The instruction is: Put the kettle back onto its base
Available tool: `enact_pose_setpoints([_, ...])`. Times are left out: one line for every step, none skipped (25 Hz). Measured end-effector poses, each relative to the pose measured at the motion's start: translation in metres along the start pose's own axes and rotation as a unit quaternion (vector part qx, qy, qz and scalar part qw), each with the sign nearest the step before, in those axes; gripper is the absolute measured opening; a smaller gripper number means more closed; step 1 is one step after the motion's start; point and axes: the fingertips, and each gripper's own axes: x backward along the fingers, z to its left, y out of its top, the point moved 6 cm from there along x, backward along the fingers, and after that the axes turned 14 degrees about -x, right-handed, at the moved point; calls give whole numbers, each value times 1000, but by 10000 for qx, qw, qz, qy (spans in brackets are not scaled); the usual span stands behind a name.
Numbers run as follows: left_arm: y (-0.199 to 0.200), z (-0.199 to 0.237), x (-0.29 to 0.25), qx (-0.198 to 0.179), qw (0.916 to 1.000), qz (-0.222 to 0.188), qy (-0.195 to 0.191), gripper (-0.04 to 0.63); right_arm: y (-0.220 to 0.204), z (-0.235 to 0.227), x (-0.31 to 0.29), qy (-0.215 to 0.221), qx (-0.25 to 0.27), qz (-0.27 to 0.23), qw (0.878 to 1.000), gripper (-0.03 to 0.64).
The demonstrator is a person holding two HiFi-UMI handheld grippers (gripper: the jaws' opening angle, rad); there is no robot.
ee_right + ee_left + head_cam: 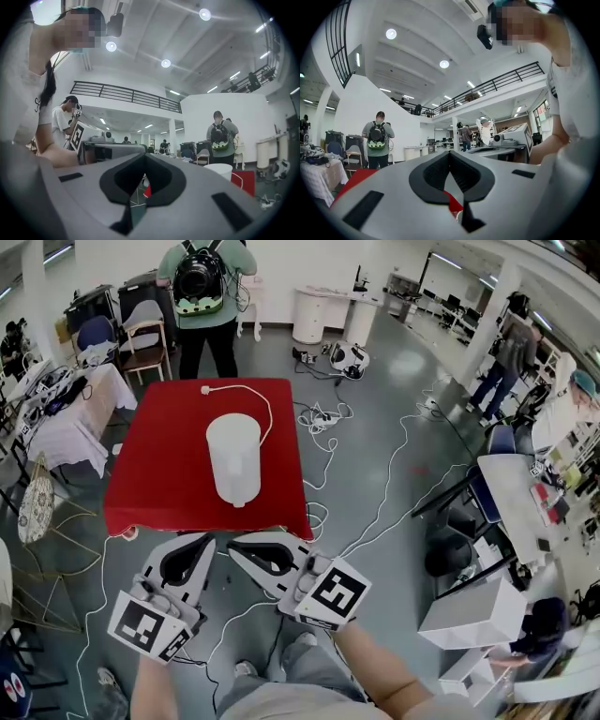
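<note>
A white kettle [232, 460] stands upright in the middle of a table under a red cloth [150, 474]. A white cord [262, 407] with a plug [205, 389] curls behind it; I cannot make out a separate base. Both grippers hang side by side just short of the table's front edge, below the kettle. My left gripper [208, 538] is shut with nothing in it, and so is my right gripper [232, 547]. The left gripper view shows its closed jaws [450, 153] over the red cloth [352, 180]. The right gripper view shows closed jaws [144, 155], with the kettle [219, 169] to their right.
A person with a backpack [206, 282] stands beyond the table's far edge. Chairs [145, 338] and a white-clothed table [75, 423] crowd the left. Cables [328, 418] trail over the floor at the right, near a desk [511, 493] and a white box [473, 615].
</note>
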Motion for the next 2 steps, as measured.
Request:
enact_pose_setpoints([0,0,3,2,10000,-1,-35,9,-1,4,-1,-32,1,-13,10000,8])
enact_pose_setpoints([-1,1,6,4,10000,-1,-70,9,-2,8,-3,-62,3,-26,10000,8])
